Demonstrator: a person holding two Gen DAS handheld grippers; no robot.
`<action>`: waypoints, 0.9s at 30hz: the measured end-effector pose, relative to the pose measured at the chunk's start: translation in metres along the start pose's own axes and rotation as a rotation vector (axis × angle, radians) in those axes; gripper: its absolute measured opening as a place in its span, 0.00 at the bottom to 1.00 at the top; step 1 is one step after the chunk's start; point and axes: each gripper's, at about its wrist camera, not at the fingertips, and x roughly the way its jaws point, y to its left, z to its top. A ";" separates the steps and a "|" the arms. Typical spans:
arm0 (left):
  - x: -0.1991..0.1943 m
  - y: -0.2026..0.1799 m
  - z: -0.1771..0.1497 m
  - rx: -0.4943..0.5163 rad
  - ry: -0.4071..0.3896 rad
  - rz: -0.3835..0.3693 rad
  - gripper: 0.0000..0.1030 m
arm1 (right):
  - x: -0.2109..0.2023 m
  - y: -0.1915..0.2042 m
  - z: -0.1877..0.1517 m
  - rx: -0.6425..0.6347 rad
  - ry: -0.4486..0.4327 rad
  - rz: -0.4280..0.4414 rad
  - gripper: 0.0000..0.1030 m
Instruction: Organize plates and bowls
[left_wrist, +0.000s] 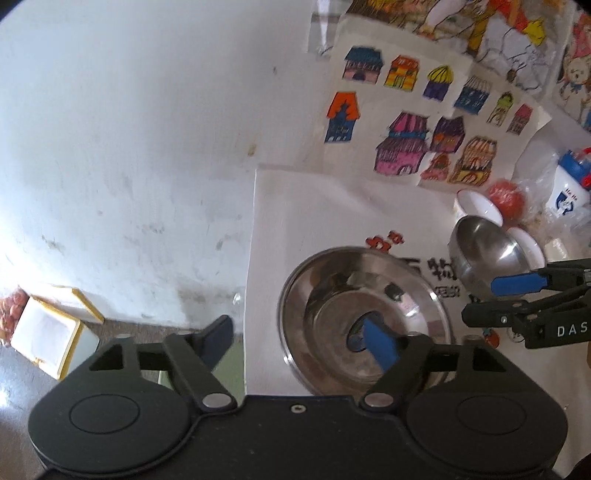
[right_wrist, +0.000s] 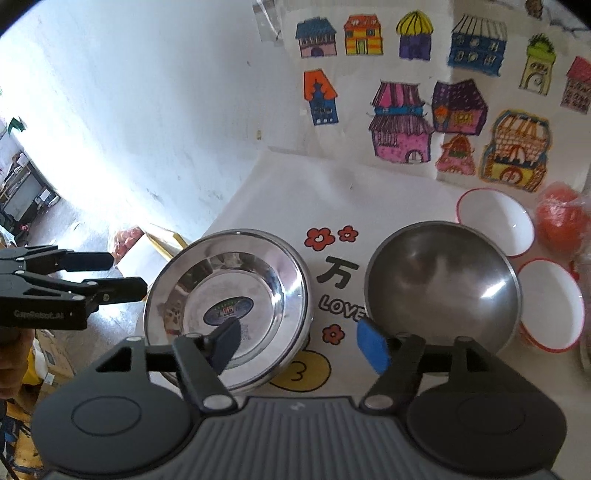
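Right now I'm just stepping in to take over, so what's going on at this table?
A person holds a two-finger gripper in each hand, tidying dishes. Both the left gripper and right gripper are open and hold nothing. A steel plate and steel bowl sit side by side on the printed cloth, with two white red-rimmed bowls just beyond the steel bowl.

Steel plate (left_wrist: 365, 321): near rim hidden behind left gripper (left_wrist: 299, 341) body in left wrist view; lower edge likewise covered by right gripper (right_wrist: 301, 341) in right wrist view. Steel bowl (right_wrist: 441, 288): near rim behind the gripper's finger and linkage. Front white bowl (right_wrist: 554, 306) mostly hidden by steel bowl in left view. Red object (right_wrist: 563, 221) in clear wrap, can't tell what. White-blue container (left_wrist: 570, 184) cut by frame edge, label too small to read.
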 end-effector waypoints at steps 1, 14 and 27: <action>-0.004 -0.002 -0.002 0.004 -0.020 0.000 0.83 | -0.003 0.000 -0.001 -0.001 -0.008 -0.001 0.79; -0.043 -0.040 -0.027 0.032 -0.220 -0.018 0.98 | -0.054 -0.011 -0.038 -0.022 -0.164 -0.091 0.96; -0.042 -0.089 -0.068 0.051 -0.278 -0.136 0.99 | -0.105 -0.024 -0.122 -0.104 -0.319 -0.228 1.00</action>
